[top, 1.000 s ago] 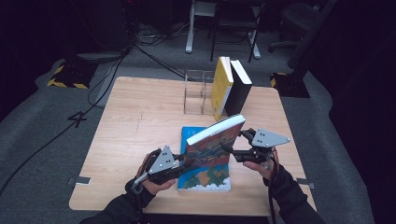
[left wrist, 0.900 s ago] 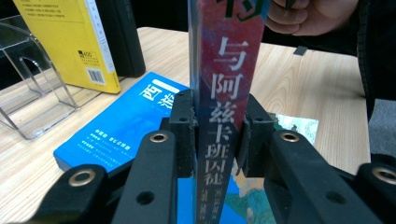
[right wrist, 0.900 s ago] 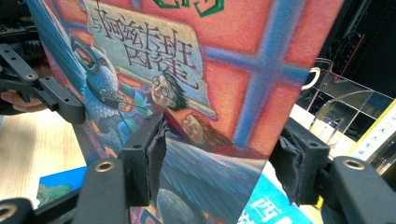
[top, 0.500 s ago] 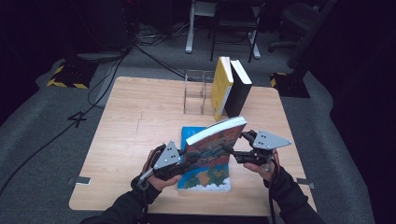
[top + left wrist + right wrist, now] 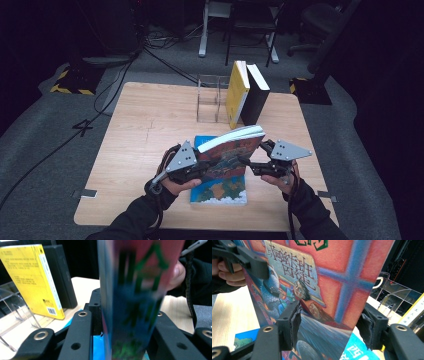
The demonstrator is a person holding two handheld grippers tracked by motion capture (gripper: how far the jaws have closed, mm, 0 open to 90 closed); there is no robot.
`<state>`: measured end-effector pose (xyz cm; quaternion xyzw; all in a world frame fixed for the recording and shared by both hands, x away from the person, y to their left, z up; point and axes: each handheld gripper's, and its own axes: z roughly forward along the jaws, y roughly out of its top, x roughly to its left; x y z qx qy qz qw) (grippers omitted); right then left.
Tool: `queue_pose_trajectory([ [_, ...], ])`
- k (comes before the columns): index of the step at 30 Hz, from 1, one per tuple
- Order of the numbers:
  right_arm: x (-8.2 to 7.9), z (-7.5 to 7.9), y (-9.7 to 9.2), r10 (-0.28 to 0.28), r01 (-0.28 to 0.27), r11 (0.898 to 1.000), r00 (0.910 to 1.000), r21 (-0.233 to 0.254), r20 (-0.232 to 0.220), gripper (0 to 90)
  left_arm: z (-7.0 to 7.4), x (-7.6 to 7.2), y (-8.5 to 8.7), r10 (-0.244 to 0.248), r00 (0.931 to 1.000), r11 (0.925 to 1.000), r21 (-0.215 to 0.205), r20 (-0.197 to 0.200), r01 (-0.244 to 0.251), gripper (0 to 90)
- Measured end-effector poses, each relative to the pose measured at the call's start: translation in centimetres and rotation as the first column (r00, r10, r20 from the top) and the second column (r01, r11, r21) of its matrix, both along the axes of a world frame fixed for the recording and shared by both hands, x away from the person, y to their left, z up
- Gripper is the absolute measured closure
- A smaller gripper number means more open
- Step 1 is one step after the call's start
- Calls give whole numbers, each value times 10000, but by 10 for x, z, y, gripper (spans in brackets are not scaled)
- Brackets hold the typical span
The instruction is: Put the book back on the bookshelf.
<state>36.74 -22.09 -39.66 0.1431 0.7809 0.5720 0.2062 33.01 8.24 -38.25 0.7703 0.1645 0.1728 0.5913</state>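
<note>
A book with a red and blue picture cover (image 5: pixel 231 149) is held up over the table, page edges on top and cover towards me. My left gripper (image 5: pixel 202 167) is shut on its left end, where the left gripper view has the book (image 5: pixel 132 302) squeezed between both jaws. My right gripper (image 5: pixel 250 164) is shut on its right end. In the right gripper view the pads (image 5: pixel 295 320) press on the cover (image 5: pixel 324 277). Beneath it a second book with a blue cover (image 5: pixel 220 192) lies flat on the table.
A yellow book (image 5: pixel 236 92) and a black book (image 5: pixel 256 97) lean upright at the back of the wooden table (image 5: pixel 140 130), next to a clear plastic stand (image 5: pixel 209 97). The floor around is dark, with cables and chair legs beyond.
My left gripper has risen a little with its end of the picture book, which now sits higher above the flat book. The right gripper has stayed where it was.
</note>
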Motion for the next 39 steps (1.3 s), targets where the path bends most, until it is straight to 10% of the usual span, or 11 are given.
queue_pose_trajectory([
  [29, -2, -5, -19, -341, 308, 9976, 9981, -617, -520, 336, 19, 3, -14, 90, 9994, 9999, 83, 338, -93, 727],
  [39, -2, -45, -51, -1218, 874, 9680, 9833, -2353, -1355, 320, 16, 4, -15, 389, 9988, 9991, -196, 302, -383, 728],
])
